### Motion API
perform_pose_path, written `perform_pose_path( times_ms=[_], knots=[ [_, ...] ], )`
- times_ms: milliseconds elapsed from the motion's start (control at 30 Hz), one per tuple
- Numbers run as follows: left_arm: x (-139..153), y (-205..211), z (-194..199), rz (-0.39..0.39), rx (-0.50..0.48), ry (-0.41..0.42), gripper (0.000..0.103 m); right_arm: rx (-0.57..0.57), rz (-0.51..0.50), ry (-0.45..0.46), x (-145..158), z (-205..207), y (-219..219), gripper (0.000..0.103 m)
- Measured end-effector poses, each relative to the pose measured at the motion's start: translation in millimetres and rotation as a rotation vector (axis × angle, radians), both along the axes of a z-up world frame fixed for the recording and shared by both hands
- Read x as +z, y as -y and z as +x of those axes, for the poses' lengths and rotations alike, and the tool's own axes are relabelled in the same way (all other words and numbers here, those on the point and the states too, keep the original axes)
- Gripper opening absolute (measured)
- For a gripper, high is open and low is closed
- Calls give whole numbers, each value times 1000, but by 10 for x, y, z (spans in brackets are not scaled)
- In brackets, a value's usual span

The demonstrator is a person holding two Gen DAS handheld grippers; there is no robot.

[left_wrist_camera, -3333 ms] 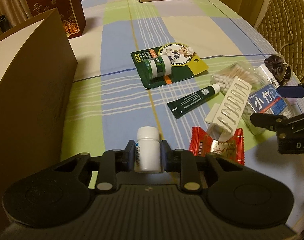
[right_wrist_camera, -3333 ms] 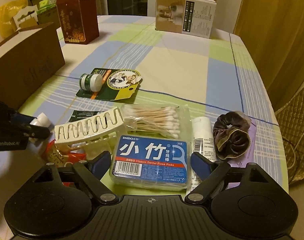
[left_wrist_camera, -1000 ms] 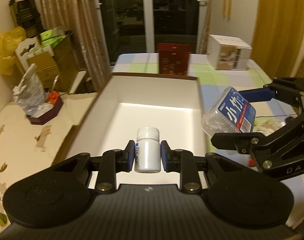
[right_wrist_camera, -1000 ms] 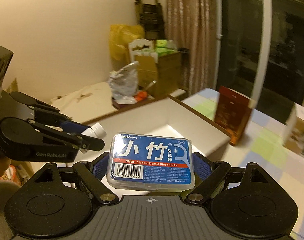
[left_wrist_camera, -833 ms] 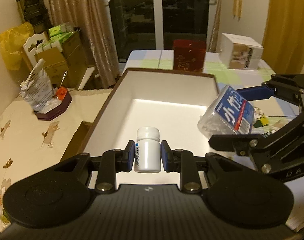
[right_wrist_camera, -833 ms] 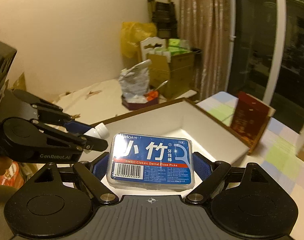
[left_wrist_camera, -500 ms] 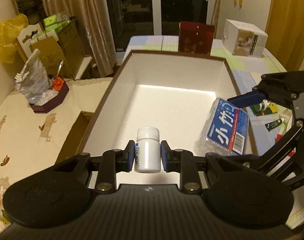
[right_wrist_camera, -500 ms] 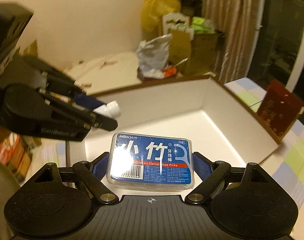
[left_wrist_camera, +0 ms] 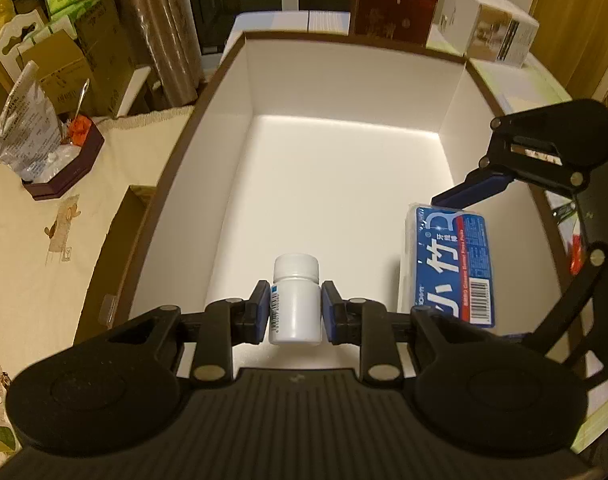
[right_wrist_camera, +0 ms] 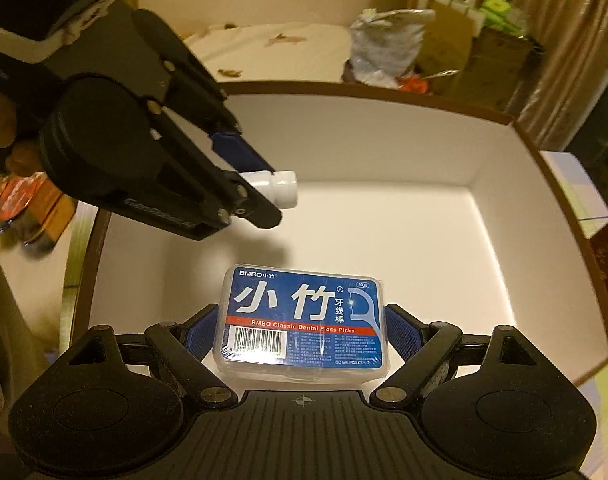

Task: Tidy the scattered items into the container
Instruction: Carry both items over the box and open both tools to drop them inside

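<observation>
- Here we hold both grippers over the open box point(left_wrist_camera: 239, 80), a large container with brown rim and white inside, and we take this box as our landmark.
- The left gripper point(left_wrist_camera: 295, 312) is closed on a small white pill bottle point(left_wrist_camera: 295, 300); its two blue pads press the bottle's sides, and the cap points forward, away from the gripper.
- In the right wrist view the same bottle point(right_wrist_camera: 275, 188) hangs above the box floor, near the box's left wall, and it does not touch the floor.
- The right gripper point(right_wrist_camera: 301, 330) has its blue pads at the two short ends of a floss pick box point(right_wrist_camera: 301, 320), a clear case with blue label "BMBO Classic Dental Floss Picks".
- We cannot tell if the pads really press this case or stand just beside it.
- In the left wrist view the floss pick box point(left_wrist_camera: 450, 264) lies inside the container, close to its right wall; if it rests on the floor, we cannot tell.
- Behind the container's far wall stand a dark red carton point(left_wrist_camera: 394, 10) and a white carton point(left_wrist_camera: 492, 28).
- Left of the container, a silver bag point(left_wrist_camera: 25, 136) stands in a dark tray.
</observation>
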State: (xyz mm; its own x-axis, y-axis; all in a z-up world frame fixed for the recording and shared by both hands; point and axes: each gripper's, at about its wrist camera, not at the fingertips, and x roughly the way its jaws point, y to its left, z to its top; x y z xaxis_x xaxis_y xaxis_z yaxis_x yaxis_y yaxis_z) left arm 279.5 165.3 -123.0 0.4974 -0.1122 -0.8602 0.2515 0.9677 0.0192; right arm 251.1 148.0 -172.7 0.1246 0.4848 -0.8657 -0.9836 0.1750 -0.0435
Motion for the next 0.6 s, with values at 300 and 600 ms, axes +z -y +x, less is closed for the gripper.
perform_pose_path(
  times_ms=[300,600],
  knots=[
    [-80,42,25,-43,-12,-64,31,50,-66,-36,-199,111,-176,89],
    [-100,61,18,-6,-11,-80,41,75,-81,-29,-220,204,-253,89]
  ],
)
